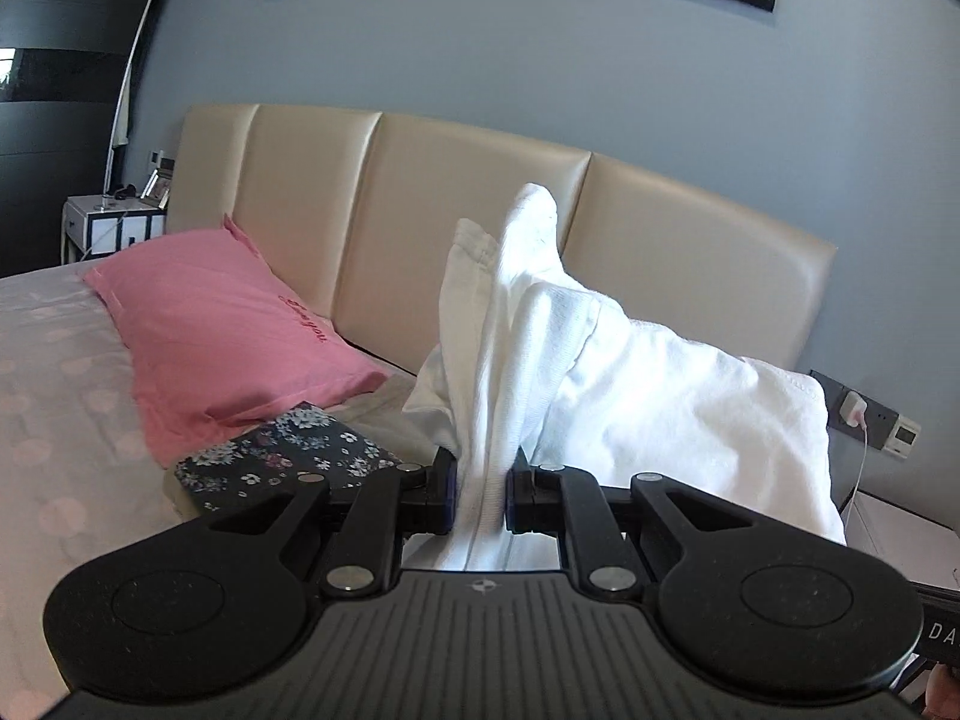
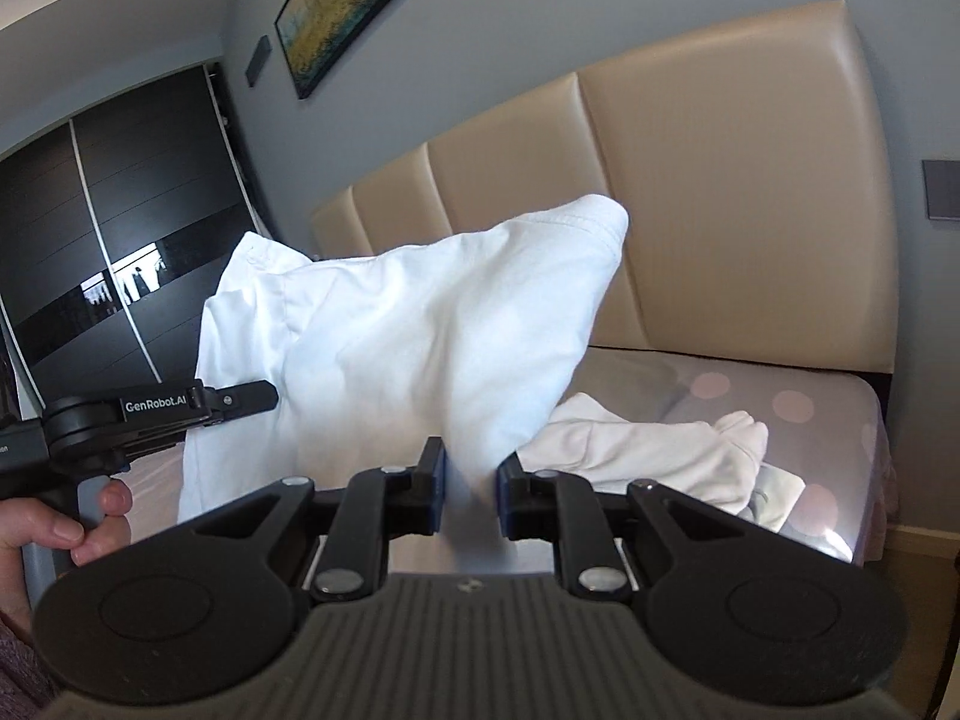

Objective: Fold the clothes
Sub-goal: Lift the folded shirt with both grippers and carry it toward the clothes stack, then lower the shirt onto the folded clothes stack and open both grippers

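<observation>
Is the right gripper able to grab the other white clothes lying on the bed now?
Probably not yet. The right gripper is already shut on the lifted white garment, which hangs before it. The other white clothes lie uncovered on the bed, so dropping the garment would free it.

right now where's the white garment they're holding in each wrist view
Left wrist view: the white garment rises from the left gripper at centre, spreading right, clamped in the jaws.
Right wrist view: the same garment billows at centre above the right gripper, whose jaws pinch it; its left side reaches the other gripper.
Shared landmark: the beige padded headboard behind it.
</observation>
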Available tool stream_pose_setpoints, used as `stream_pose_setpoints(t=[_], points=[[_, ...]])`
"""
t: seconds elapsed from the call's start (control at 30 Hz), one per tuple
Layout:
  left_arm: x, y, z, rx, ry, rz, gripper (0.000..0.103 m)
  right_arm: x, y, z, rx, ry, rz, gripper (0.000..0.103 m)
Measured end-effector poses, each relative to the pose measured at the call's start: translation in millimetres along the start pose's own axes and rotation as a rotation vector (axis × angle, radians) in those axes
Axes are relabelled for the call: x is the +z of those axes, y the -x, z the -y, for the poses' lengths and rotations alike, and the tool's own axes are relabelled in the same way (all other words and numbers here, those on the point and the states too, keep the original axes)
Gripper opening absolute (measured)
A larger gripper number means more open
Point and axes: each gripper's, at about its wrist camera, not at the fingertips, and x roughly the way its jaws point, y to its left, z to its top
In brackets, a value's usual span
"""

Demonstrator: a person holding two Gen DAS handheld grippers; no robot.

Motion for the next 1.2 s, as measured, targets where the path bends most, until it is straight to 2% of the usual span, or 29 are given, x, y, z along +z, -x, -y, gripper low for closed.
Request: stream_pose_setpoints(t=[0.23,0.43,0.63,0.77,0.97,1.1,1.2], points=[[-12.1,-73.1,11.3,-0.047,-0.053,-0.08,0.012,-0.6,-25.9,21.3,-0.104,-0.074,-0.037,0.019],[-13.4,-140.5,23.4,-0.038,-0.09,-0.156,0.012,1.6,-60.2,52.6,-0.168,-0.148,-0.056,0.019],[-24.6,-177.0,25.8,-0.01,-0.05,-0.232,0.013,-4.5,-88.2,85.6,-0.203,-0.226,-0.121,0.019],[-33.4,-186.2,29.4,0.025,-0.065,-0.267,0.013,-19.4,-91.5,89.8,-0.223,-0.261,-0.178,0.02],[-30.5,-185.4,29.4,0.068,-0.056,-0.299,0.021,-15.6,-85.4,80.5,-0.255,-0.264,-0.216,0.03],[-25.2,-175.3,34.7,0.1,-0.094,-0.306,0.024,-10.8,-76.1,76.4,-0.299,-0.225,-0.194,0.031],[-16.6,-163.6,35.9,0.126,-0.096,-0.28,0.029,-7.8,-66.9,74.2,-0.35,-0.183,-0.132,0.031]])
